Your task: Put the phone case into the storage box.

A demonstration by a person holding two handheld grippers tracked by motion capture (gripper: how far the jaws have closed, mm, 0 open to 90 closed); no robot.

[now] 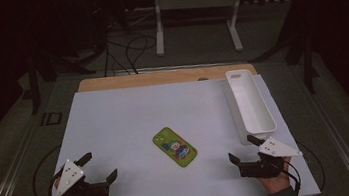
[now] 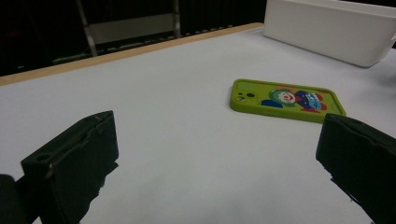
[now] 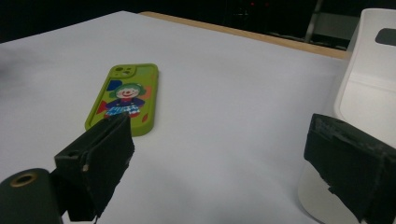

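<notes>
Green phone case, flat rounded rectangle with clown print, lies mid-tabletop, long axis diagonal, camera end far-left. Smooth white bin right. Left tool, right tool gape, empty.

a long white plastic bin stood on the right side of the desk, running front to back, with a slot handle in its near end wall. a white sheet covered the desk, whose wooden edge showed at the far side. behind it, a white metal stand and black cables sat on the floor.
</notes>
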